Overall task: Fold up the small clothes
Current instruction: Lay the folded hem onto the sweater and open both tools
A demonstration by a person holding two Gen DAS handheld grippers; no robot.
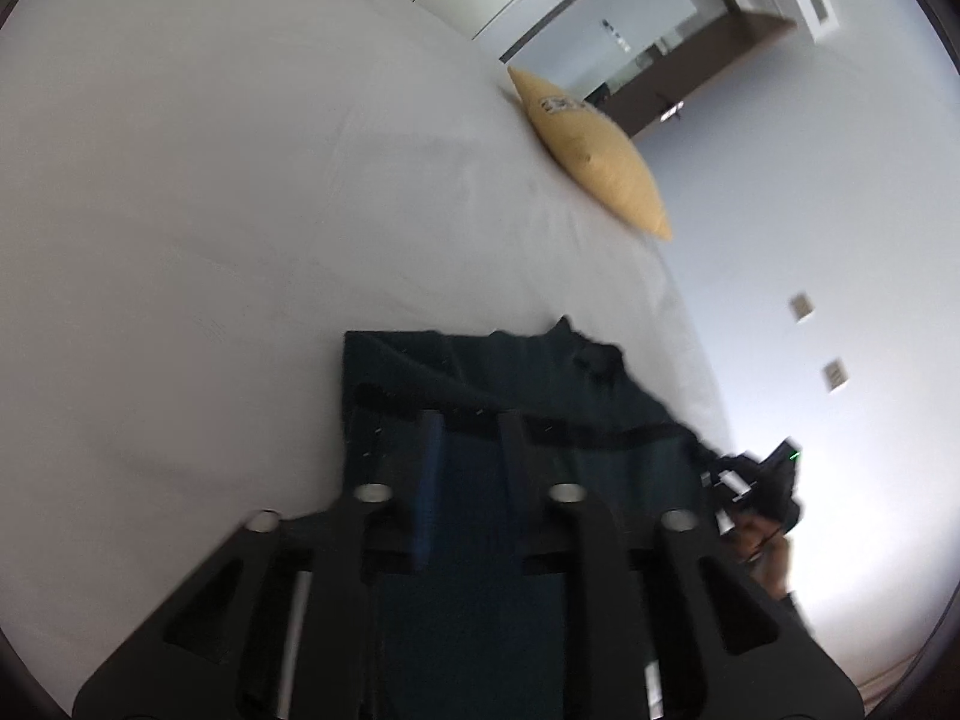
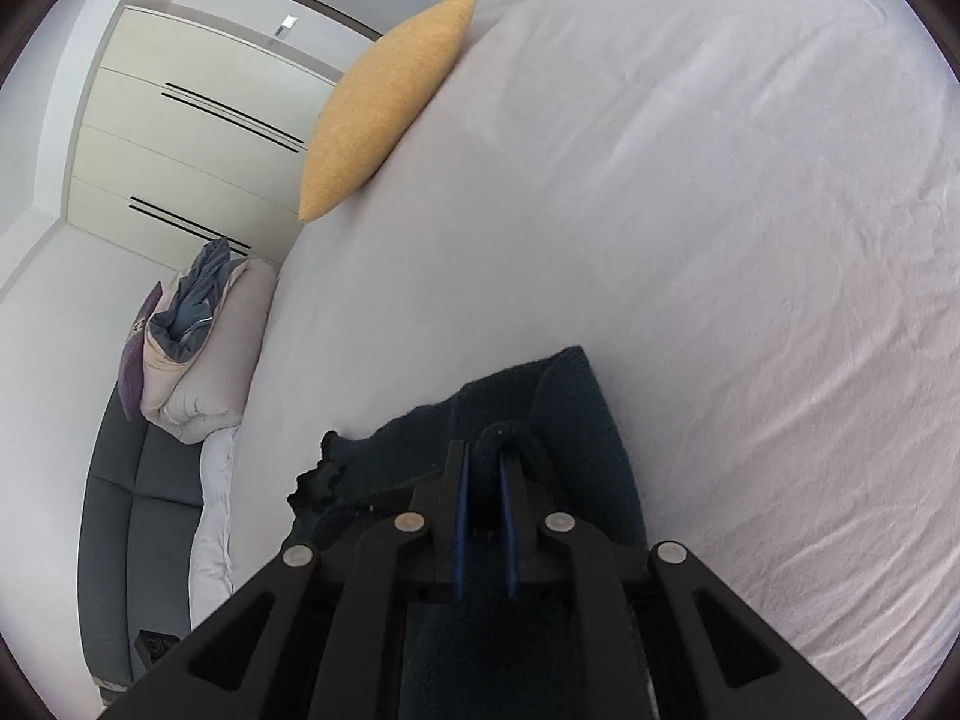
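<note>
A dark navy garment (image 1: 510,378) lies on the white bed sheet (image 1: 210,210). In the left wrist view my left gripper (image 1: 471,426) is over its black-trimmed edge, its jaws a little apart with cloth between and under them. In the right wrist view my right gripper (image 2: 485,450) is shut on a fold of the same dark garment (image 2: 576,408), which bunches up between the blue pads (image 2: 461,510). The right gripper and the hand holding it also show in the left wrist view (image 1: 750,492), at the garment's right end.
A yellow cushion (image 1: 594,150) lies near the bed's far edge; it also shows in the right wrist view (image 2: 384,102). A pile of bedding (image 2: 198,348) sits on a grey sofa (image 2: 126,510) beside the bed. White wardrobe doors (image 2: 180,138) stand behind.
</note>
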